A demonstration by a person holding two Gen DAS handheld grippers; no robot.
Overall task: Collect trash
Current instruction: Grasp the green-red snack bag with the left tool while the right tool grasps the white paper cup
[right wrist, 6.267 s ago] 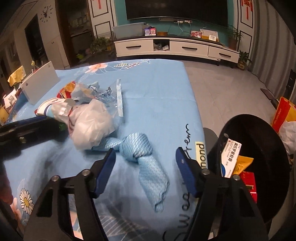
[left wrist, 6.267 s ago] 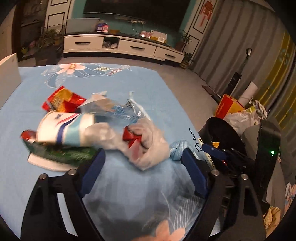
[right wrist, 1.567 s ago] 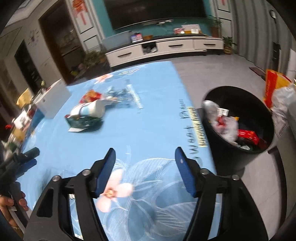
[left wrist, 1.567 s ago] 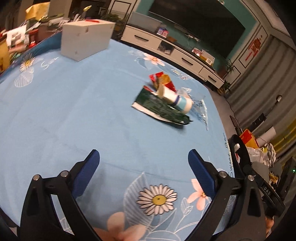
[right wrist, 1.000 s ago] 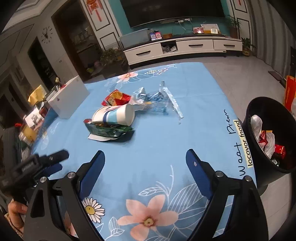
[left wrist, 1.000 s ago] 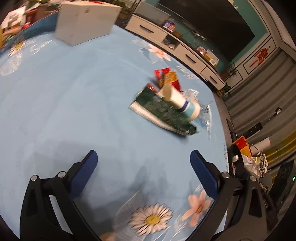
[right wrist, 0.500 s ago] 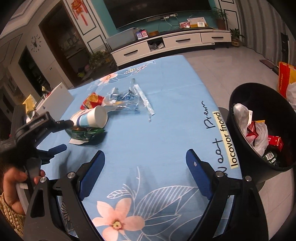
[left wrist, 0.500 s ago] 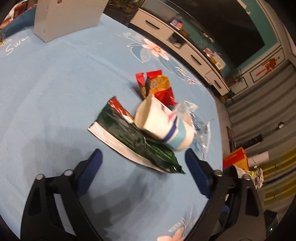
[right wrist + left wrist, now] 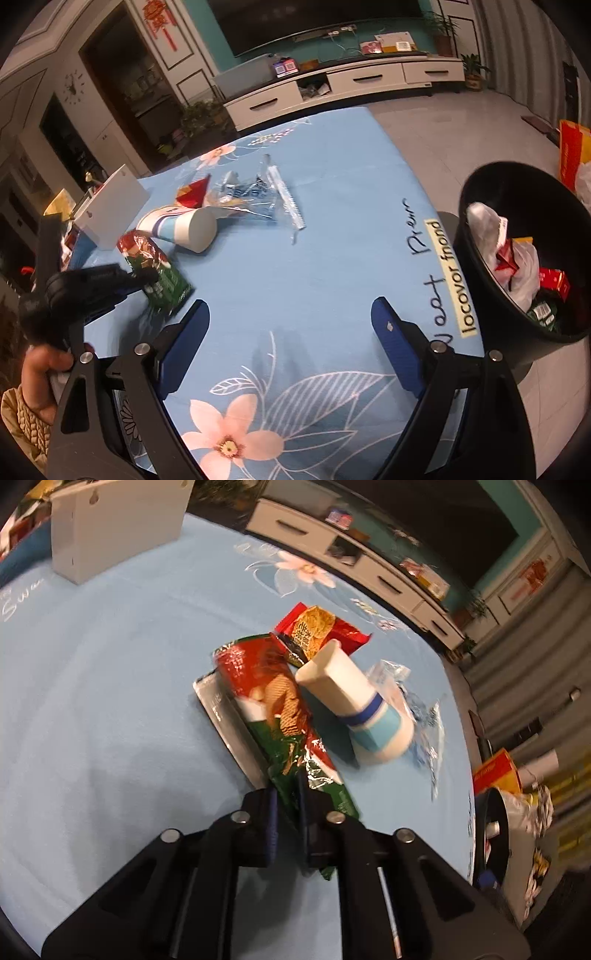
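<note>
My left gripper (image 9: pixel 287 797) is shut on the near end of a green and red snack wrapper (image 9: pixel 275 709), lifted a little off the blue tablecloth; it also shows in the right wrist view (image 9: pixel 157 273). A white and blue paper cup (image 9: pixel 360 705) lies on its side beside it (image 9: pixel 183 227). A red snack packet (image 9: pixel 319 629) and a clear plastic bag (image 9: pixel 258 195) lie behind. My right gripper (image 9: pixel 290 338) is open and empty above the cloth. A black trash bin (image 9: pixel 480 266) with trash stands off the table's right edge.
A white box (image 9: pixel 110 524) stands at the table's far left. The table edge with printed lettering (image 9: pixel 448 273) runs beside the bin. A red and yellow bag (image 9: pixel 570 147) is on the floor behind the bin. A TV cabinet (image 9: pixel 332 86) lines the far wall.
My left gripper has moved in on the green wrapper and shut on its near end, lifting it. The right gripper has drifted slightly, still open.
</note>
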